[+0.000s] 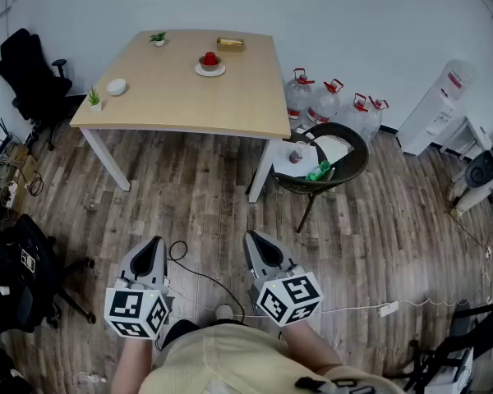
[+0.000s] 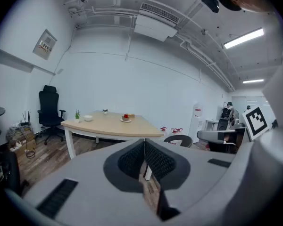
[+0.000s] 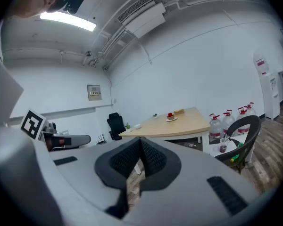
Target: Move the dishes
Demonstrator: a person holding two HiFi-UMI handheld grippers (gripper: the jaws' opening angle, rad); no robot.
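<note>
A: Step?
B: Pre-approach. Left gripper [image 1: 154, 242] and right gripper [image 1: 255, 239] both have jaws closed on nothing. They're low over the floor, well short of the worktop [image 1: 230, 105].
A: Dishes?
B: On the worktop, untouched. Saucer [image 1: 209, 70] w/ red item toward the far side, small white bowl [image 1: 116, 87] by the left edge.
A: Next?
B: Prob. walk up, open jaws, take one dish (destination not given).
A: Unclear?
B: Red item too small to ID. Tan thing [image 1: 230, 44] at the far edge could be a tray.
</note>
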